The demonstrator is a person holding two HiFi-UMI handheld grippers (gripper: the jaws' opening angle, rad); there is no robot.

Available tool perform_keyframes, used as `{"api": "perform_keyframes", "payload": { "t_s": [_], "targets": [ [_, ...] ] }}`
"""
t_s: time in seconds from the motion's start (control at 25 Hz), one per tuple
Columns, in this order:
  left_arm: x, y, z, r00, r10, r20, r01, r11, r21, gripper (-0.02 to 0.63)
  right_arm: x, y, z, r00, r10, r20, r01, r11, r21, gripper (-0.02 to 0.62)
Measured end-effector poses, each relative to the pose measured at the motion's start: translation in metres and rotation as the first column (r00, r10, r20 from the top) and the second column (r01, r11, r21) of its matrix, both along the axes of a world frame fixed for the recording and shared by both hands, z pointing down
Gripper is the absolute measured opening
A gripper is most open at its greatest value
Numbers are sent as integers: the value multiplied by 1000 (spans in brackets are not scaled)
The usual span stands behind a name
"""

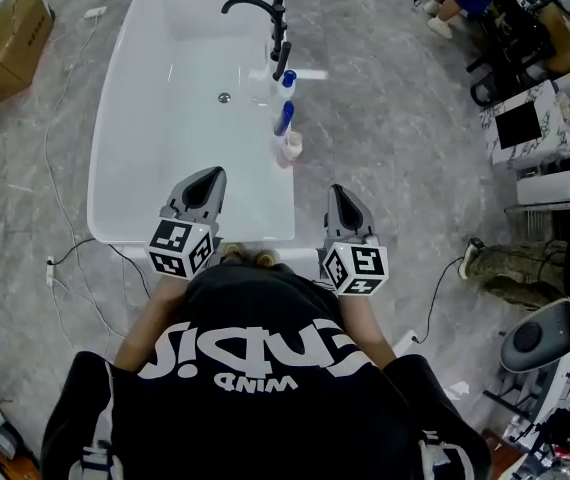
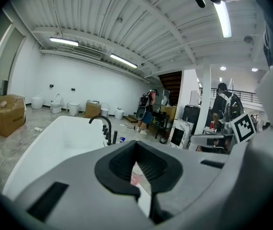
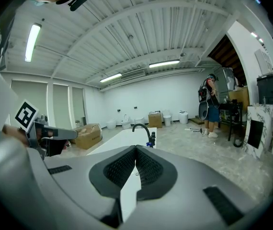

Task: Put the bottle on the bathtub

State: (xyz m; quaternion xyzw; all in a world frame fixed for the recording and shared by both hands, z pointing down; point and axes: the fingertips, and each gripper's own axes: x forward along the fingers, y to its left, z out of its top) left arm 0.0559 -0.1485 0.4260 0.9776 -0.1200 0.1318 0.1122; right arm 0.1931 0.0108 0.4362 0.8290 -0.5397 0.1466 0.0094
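Observation:
A white bathtub (image 1: 115, 118) stands ahead of me, with a black faucet (image 1: 265, 13) on its right rim. On that rim stand a pinkish bottle (image 1: 288, 148) with a blue top and, farther back, a white bottle (image 1: 284, 86) with a blue cap. My left gripper (image 1: 208, 178) hovers over the tub's near end, shut and empty. My right gripper (image 1: 337, 196) is just right of the tub's near corner, also shut and empty. In the left gripper view the pinkish bottle (image 2: 136, 176) shows through the slit below the shut jaw tips (image 2: 135, 145). The right gripper view looks past its own shut tips (image 3: 136, 148) at the faucet (image 3: 143, 128).
A cardboard box (image 1: 5, 43) lies on the floor left of the tub. Cables (image 1: 65, 258) trail along the grey floor near the tub's near left corner. Marble-patterned cabinets (image 1: 530, 128), chairs and seated people's legs (image 1: 455, 3) crowd the right side. A person with a backpack (image 3: 210, 104) stands farther off.

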Motion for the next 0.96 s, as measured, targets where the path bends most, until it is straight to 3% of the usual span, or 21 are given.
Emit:
{"api": "perform_keyframes", "payload": {
  "t_s": [0.96],
  "targets": [
    [-12,-6,3,1000,-4,22,5,1000,-18,8,-8,-11,9,1000,-25,17,25,999,-46,23]
  ]
}}
